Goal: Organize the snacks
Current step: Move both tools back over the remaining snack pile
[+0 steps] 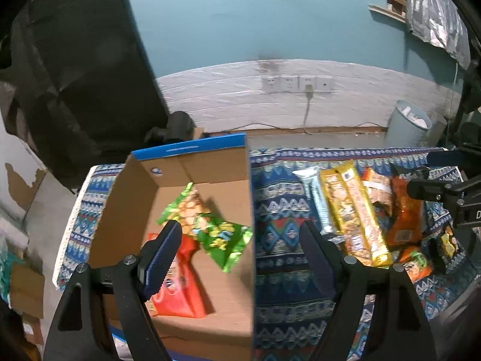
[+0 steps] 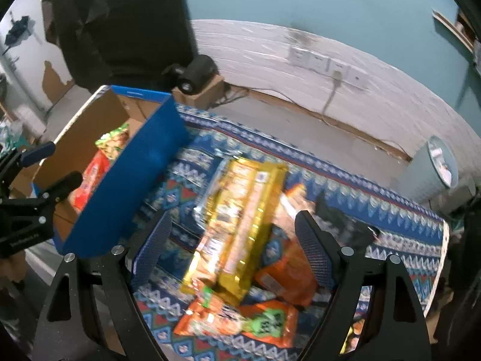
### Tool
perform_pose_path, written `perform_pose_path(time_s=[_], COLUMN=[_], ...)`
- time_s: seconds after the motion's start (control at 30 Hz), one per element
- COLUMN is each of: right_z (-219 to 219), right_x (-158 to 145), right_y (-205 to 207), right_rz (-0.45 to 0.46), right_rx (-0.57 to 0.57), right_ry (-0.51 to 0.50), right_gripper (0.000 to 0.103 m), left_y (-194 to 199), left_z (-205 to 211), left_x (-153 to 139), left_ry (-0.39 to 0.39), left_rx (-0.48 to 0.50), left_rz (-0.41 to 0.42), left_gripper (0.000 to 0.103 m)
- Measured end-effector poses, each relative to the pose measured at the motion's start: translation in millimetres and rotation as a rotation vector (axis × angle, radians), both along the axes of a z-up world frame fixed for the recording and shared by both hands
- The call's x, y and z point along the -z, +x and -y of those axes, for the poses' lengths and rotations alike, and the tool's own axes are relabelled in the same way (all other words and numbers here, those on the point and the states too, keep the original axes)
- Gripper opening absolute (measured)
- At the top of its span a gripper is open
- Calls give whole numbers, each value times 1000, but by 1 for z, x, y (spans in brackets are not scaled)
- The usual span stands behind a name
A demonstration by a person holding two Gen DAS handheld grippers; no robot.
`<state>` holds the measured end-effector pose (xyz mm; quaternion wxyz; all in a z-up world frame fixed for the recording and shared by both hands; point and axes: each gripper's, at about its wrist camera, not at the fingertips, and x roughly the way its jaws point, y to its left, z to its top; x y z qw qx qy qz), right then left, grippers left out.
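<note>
Snacks partly sorted: box beside loose pile

Cardboard box [image 1: 192, 180] is set on the patterned desk [image 1: 279, 234] as the collecting bin; a green packet [image 1: 222, 237] and a red packet [image 1: 180, 282] already lie inside. Left hand-held gripper [image 1: 240, 237] hangs over the box rim, jaws spread, holding nothing. Right hand-held gripper [image 2: 233, 225], likewise released, straddles the gold packets [image 2: 240, 216] of the unsorted pile just below it

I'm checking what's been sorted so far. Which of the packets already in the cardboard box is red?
The red packet lying nearest the left gripper, at the box's near end. The other packets in the box are green and yellow.
</note>
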<state>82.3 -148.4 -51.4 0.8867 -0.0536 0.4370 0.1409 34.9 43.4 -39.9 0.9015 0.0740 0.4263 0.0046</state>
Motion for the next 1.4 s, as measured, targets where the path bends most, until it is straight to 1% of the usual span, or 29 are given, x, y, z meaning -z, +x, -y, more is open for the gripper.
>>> perform_pose_path(time_s=[0.13,0.3,0.53,0.7,0.8,0.93,1.07,1.17,1.3,1.4], right_z=[25,56,104,145,161,182,195,199,197,191], right_x=[5,12,30,58,72,91,110,121,137,145], right_y=[-3,-7,-15,-23,-30,-43,-52,-57,-58,-58], right_rz=[-10,-20,-55,-124,-162,-222,-292,-333,-394,-412], right_rx=[37,78,149,213,238,271,288,294,282,266], right_ry=[2,-2,-13,-23,-33,-21,-26,-31,-7,-31], right_gripper=[84,84,84,84,84,84,84,85,85,86], left_y=[5,12,18,22,21,18,13,11,10,8], left_z=[20,42,72,94,105,115,123,124,124,122], left_x=[2,8,21,38,49,60,66,70,74,75], left_ry=[5,-11,14,27,35,24,59,42,25,21], left_rx=[35,75,126,167,192,205,220,219,213,209], left_rz=[-12,-47,-87,-145,-180,-227,-233,-255,-275,-281], left_gripper=[82,82,82,82,82,82,82,82,82,82])
